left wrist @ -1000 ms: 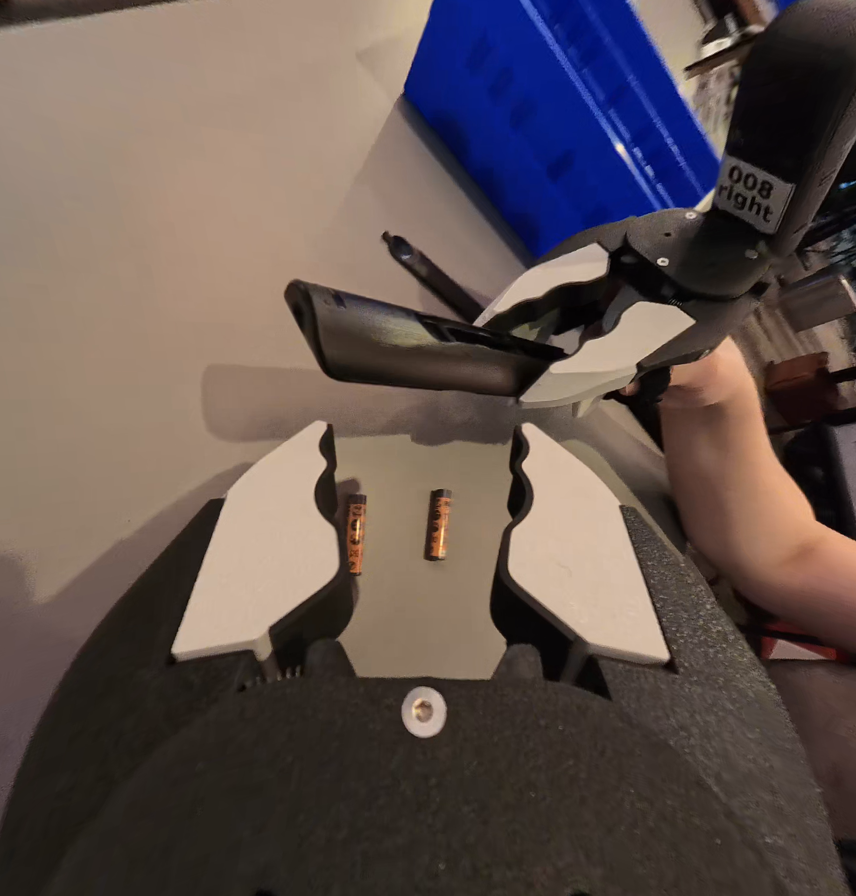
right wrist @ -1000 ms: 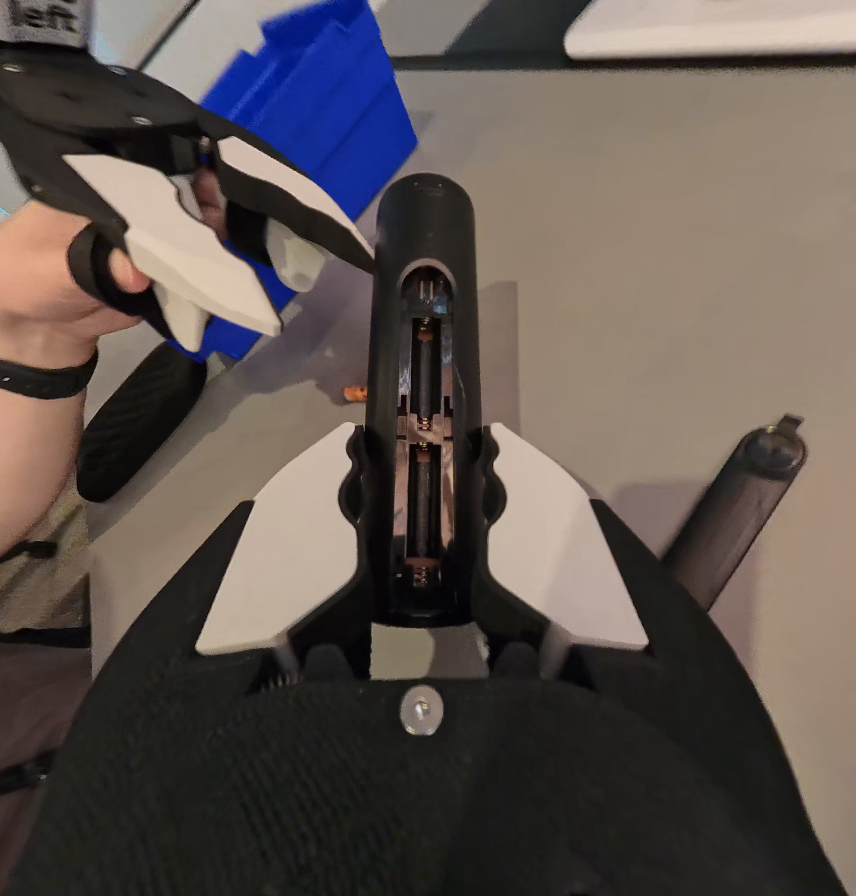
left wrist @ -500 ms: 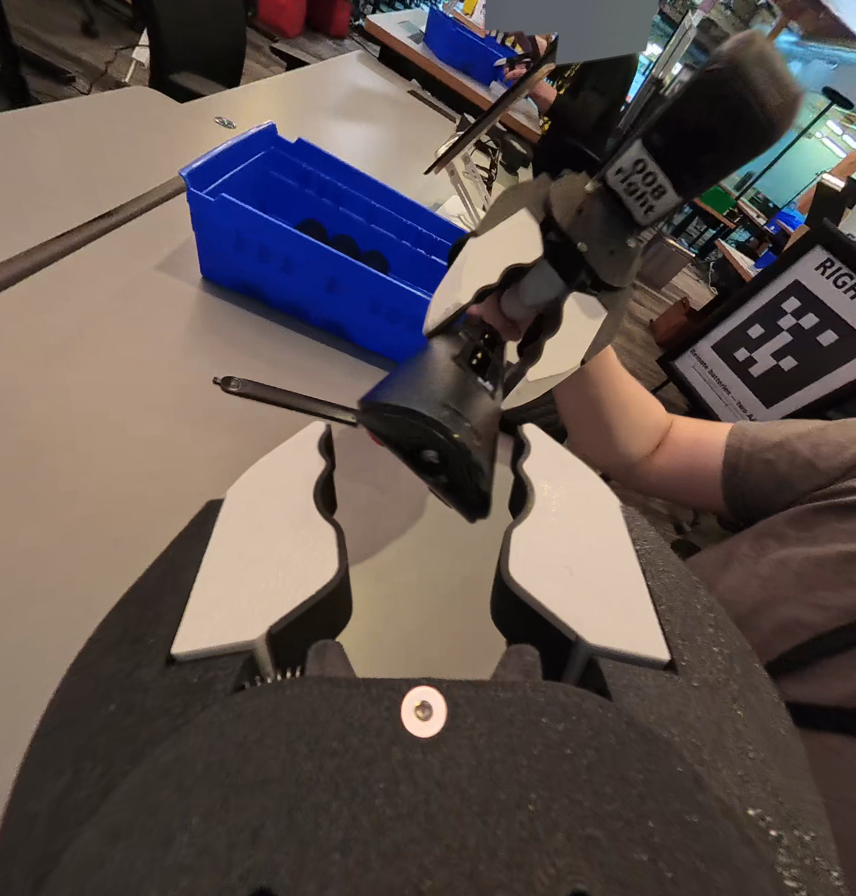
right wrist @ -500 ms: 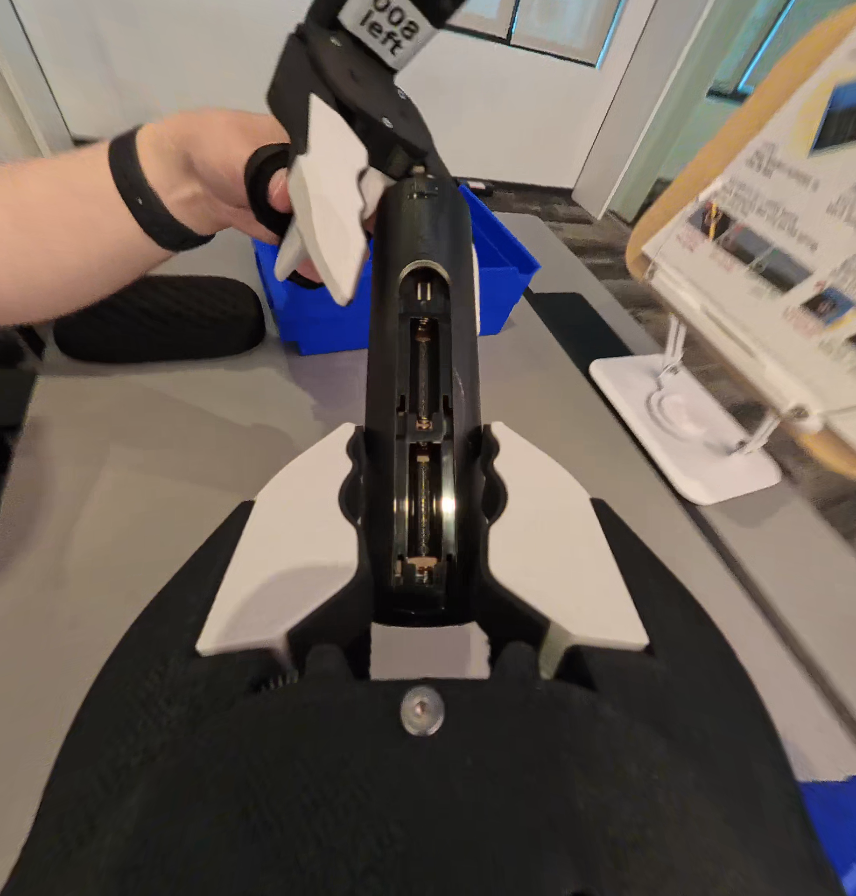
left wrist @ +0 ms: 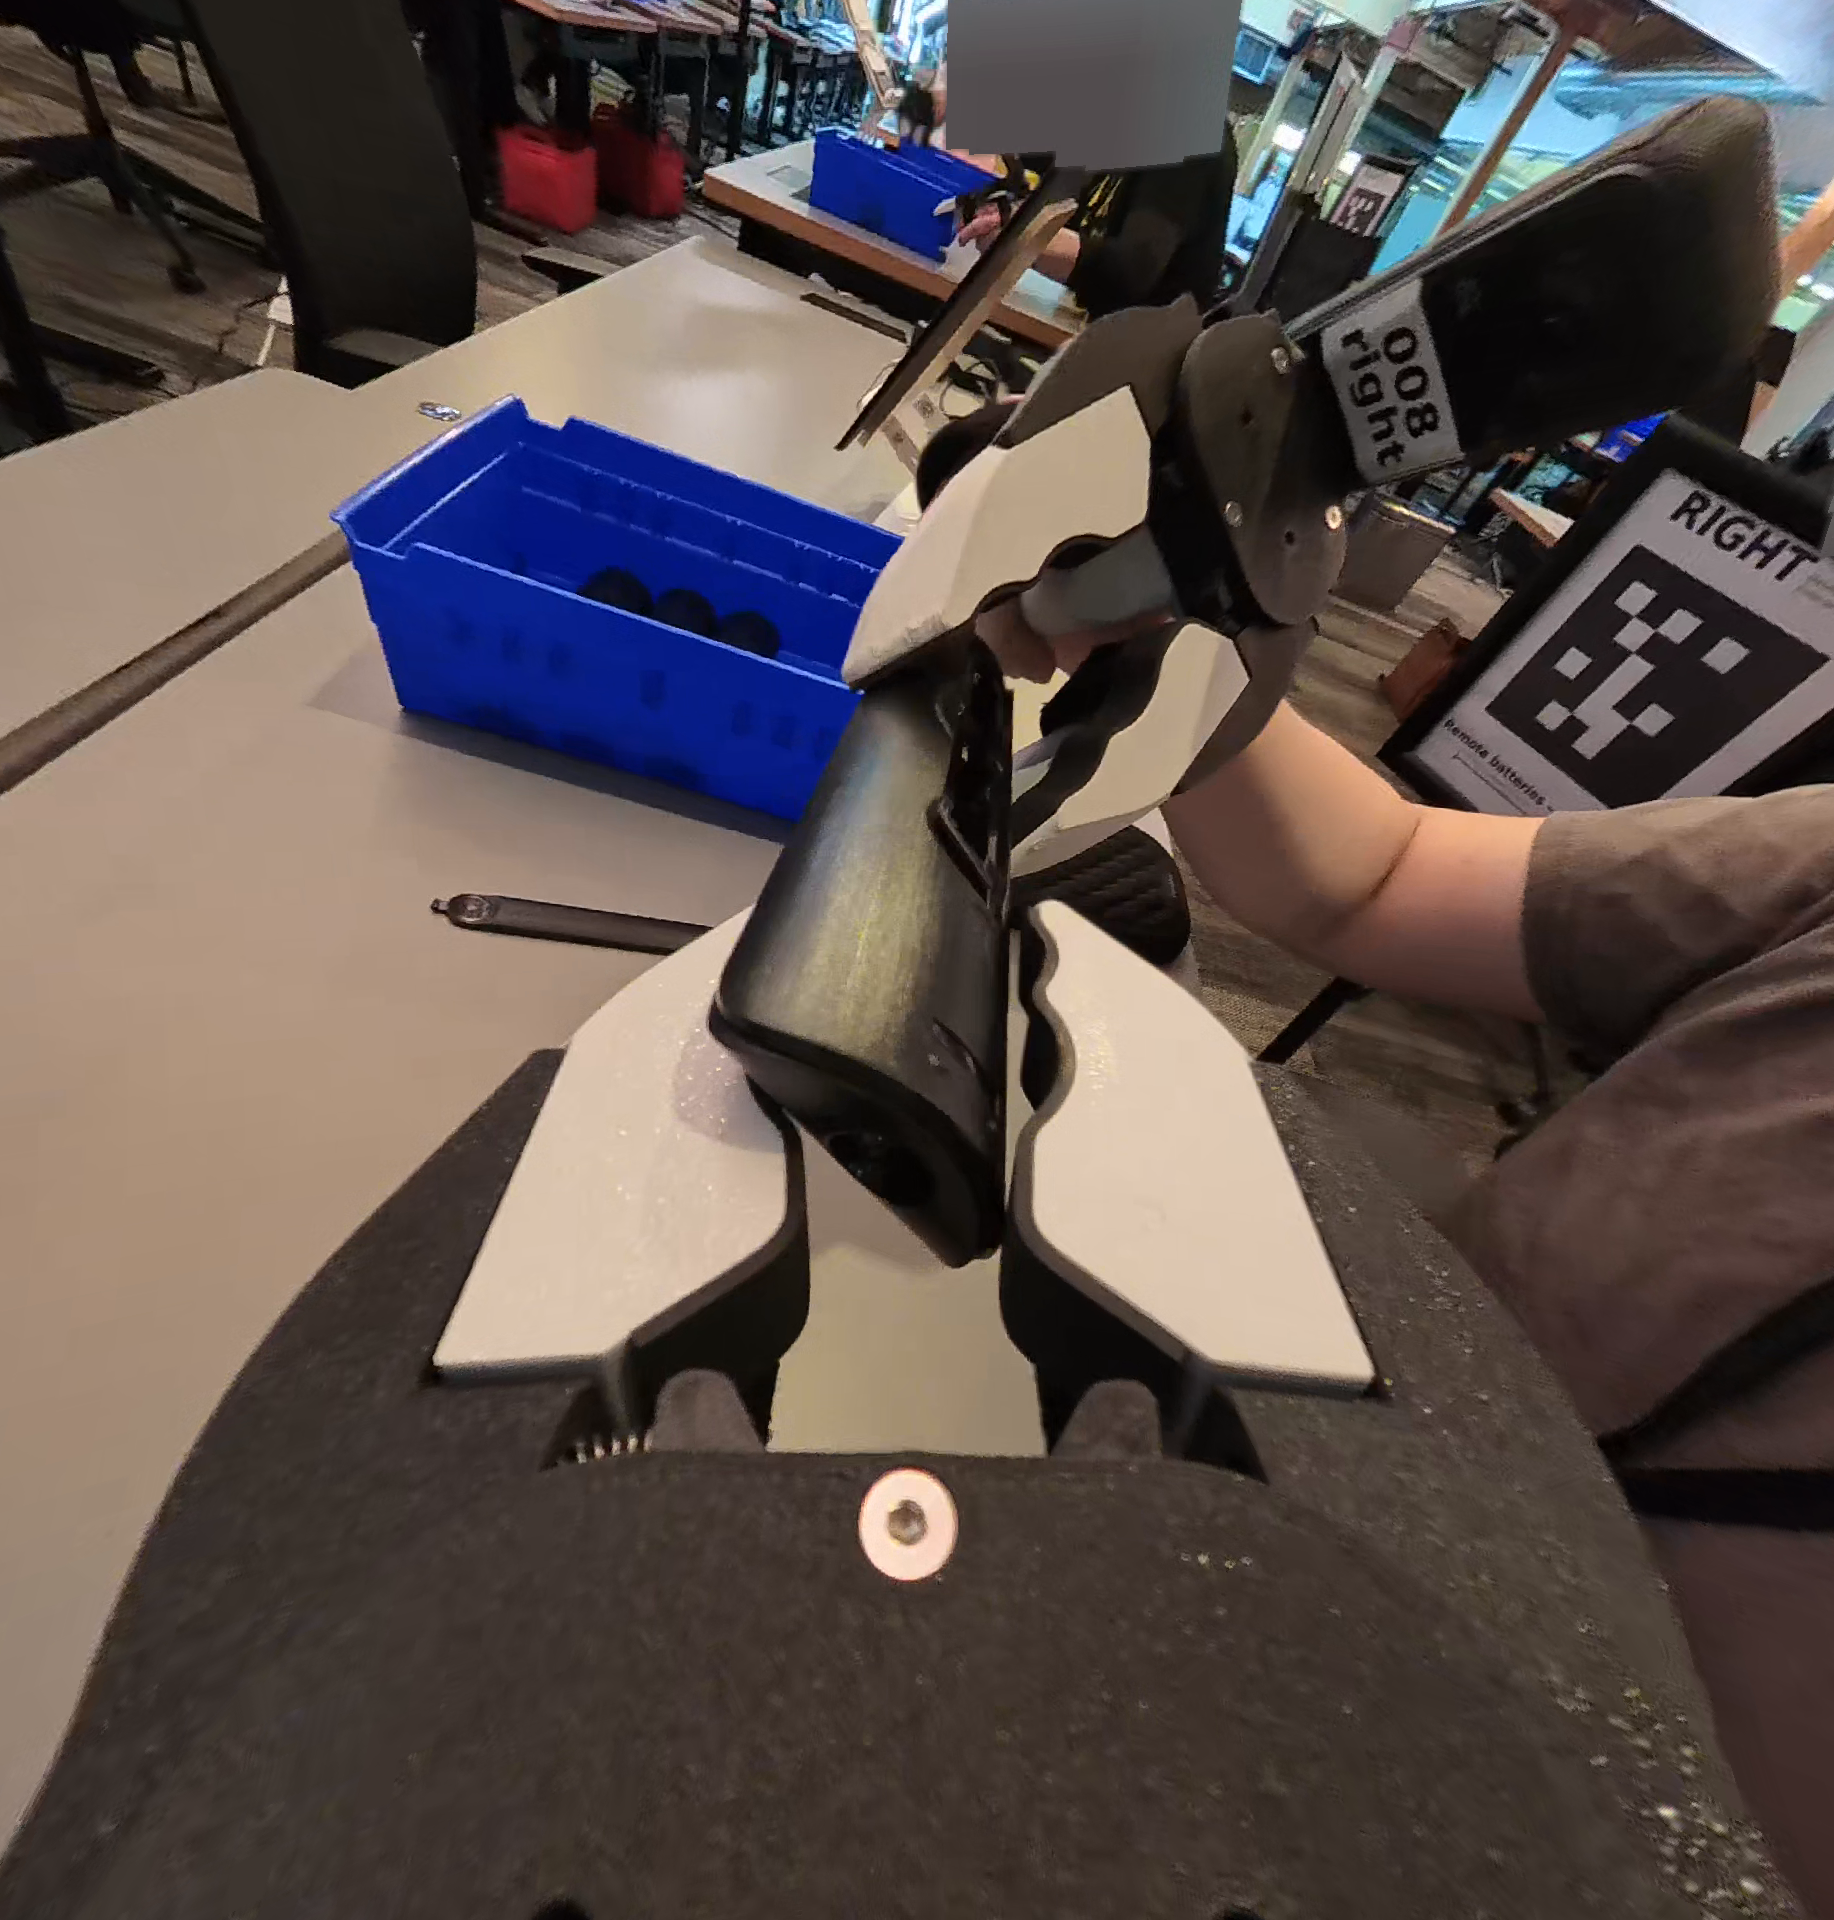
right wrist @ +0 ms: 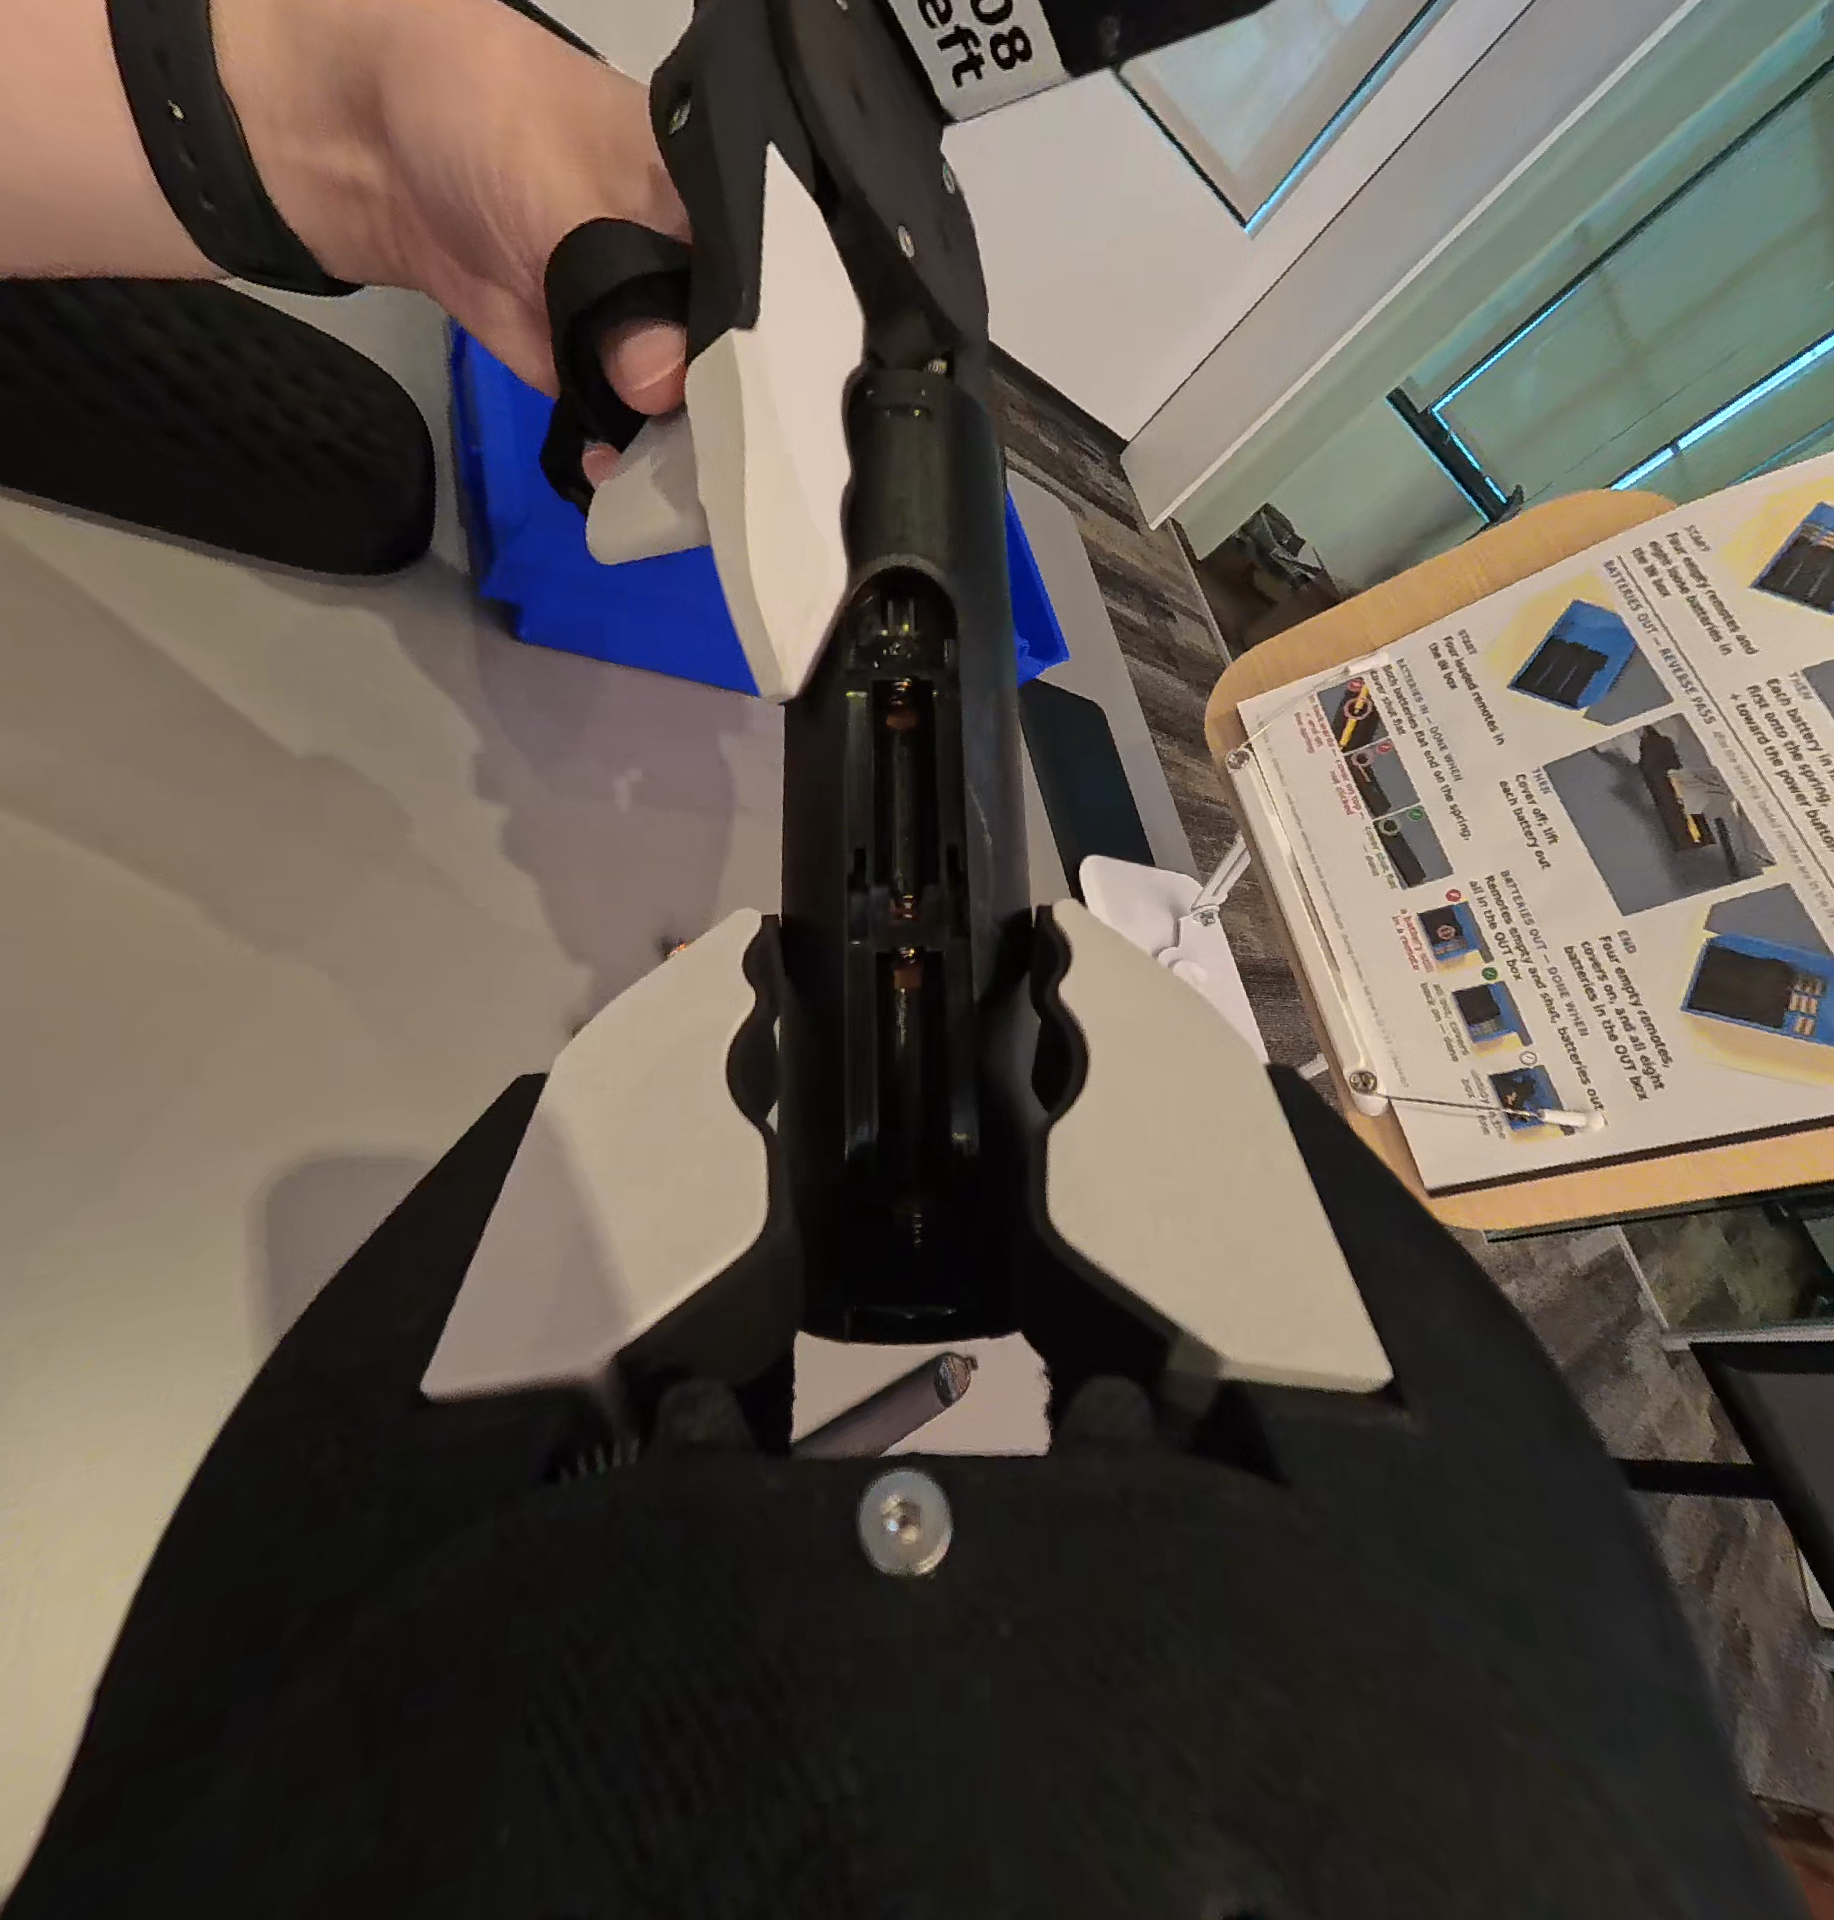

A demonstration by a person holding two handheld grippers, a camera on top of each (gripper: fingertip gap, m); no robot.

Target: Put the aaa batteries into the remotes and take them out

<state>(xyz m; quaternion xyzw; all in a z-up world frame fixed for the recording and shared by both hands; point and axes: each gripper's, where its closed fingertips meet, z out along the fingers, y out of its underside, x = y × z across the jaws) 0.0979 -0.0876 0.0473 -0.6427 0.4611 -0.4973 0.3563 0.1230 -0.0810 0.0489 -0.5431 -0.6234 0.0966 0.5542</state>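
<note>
A black remote [left wrist: 871, 987] is held in the air between both grippers, its cover off. My right gripper [right wrist: 905, 914] is shut on its near end; the battery bay [right wrist: 908, 831] faces the right wrist view, with springs showing and no batteries. My left gripper [left wrist: 873, 920] is shut on the other end; in the right wrist view one of its white fingers [right wrist: 778, 488] lies along the remote's left side and the other is hidden behind it. The right gripper also shows in the left wrist view [left wrist: 939, 764]. The thin black battery cover [left wrist: 570, 923] lies on the grey table.
A blue bin [left wrist: 601, 665] with dark remotes inside stands behind the cover. A black wrist pad [right wrist: 165, 416] lies near the table edge. An instruction sheet [right wrist: 1578, 883] leans on a stand to the right. A marker sign [left wrist: 1661, 665] stands beyond the table.
Both grippers rose from the table, leaving the two batteries out of view. The right gripper swung the remote's free end between my left fingers, which closed in on it.
</note>
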